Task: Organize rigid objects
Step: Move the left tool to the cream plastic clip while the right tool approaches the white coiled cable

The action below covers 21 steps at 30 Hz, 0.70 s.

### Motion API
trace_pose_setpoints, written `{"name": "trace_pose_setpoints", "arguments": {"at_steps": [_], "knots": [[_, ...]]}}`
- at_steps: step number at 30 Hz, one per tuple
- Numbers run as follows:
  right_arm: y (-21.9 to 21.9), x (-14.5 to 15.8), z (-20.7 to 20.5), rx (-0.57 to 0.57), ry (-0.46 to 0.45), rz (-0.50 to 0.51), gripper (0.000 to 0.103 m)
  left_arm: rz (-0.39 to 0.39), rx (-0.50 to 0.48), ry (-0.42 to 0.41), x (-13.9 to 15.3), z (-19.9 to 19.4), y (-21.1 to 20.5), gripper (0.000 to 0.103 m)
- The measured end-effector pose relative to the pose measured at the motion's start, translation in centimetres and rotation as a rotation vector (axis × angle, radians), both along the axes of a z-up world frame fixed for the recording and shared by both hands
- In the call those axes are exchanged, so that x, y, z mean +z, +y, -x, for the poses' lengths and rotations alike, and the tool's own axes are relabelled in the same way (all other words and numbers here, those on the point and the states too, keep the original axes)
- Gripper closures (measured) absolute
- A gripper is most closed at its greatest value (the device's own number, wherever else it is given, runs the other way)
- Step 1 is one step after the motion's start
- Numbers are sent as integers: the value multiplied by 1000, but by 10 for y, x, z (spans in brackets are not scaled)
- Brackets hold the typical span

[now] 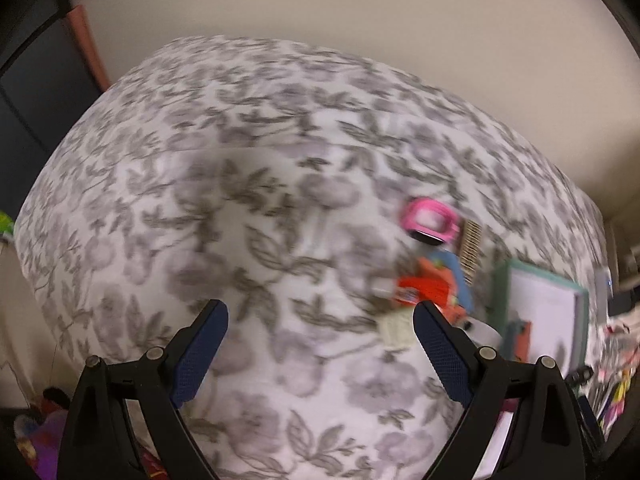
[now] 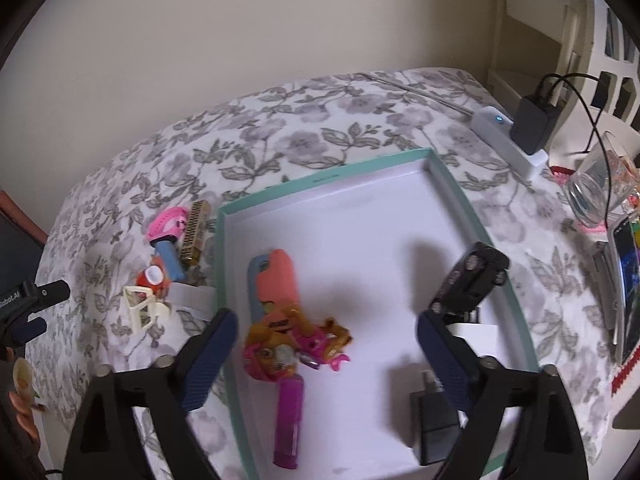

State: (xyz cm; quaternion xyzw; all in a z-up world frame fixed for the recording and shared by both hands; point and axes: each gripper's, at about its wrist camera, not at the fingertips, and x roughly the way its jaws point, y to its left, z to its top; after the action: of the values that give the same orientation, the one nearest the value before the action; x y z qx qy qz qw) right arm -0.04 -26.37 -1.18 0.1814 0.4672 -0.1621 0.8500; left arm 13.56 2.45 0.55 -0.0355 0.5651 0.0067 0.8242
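Note:
A teal-rimmed white box [image 2: 452,188] lies on the floral cloth. In it lie an orange phone case [image 2: 276,276], a pink and orange toy figure [image 2: 296,344], a purple tube [image 2: 290,420], a black toy car [image 2: 472,280] and a black charger [image 2: 434,424]. My right gripper [image 2: 324,332] is open and empty above the box. Left of the box lie a pink watch [image 2: 168,222], a harmonica [image 2: 194,236], a small orange toy [image 2: 150,278] and a cream plastic frame [image 2: 140,308]. My left gripper [image 1: 320,320] is open and empty over bare cloth. Its blurred view shows the pink watch [image 1: 430,220] and the box [image 1: 540,312] to the right.
A white power strip [image 2: 508,140] with a black adapter [image 2: 534,120] and cable lies behind the box. A glass [image 2: 596,184] and a phone [image 2: 626,276] stand at the right edge. The wall runs behind the bed. The left gripper's tip [image 2: 28,308] shows at the left.

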Motion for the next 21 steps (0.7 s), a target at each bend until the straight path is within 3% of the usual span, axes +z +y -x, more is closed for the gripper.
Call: {"name": "trace_pose_setpoints", "arguments": {"at_steps": [8, 16, 21], "knots": [[20, 6, -9, 40, -5, 20, 0, 14, 100, -11, 2, -11, 42, 9], [35, 6, -20, 83, -37, 12, 0, -8, 74, -13, 0, -12, 39, 9], [42, 15, -22, 100, -78, 2, 0, 25, 24, -19, -3, -4, 25, 9]]}}
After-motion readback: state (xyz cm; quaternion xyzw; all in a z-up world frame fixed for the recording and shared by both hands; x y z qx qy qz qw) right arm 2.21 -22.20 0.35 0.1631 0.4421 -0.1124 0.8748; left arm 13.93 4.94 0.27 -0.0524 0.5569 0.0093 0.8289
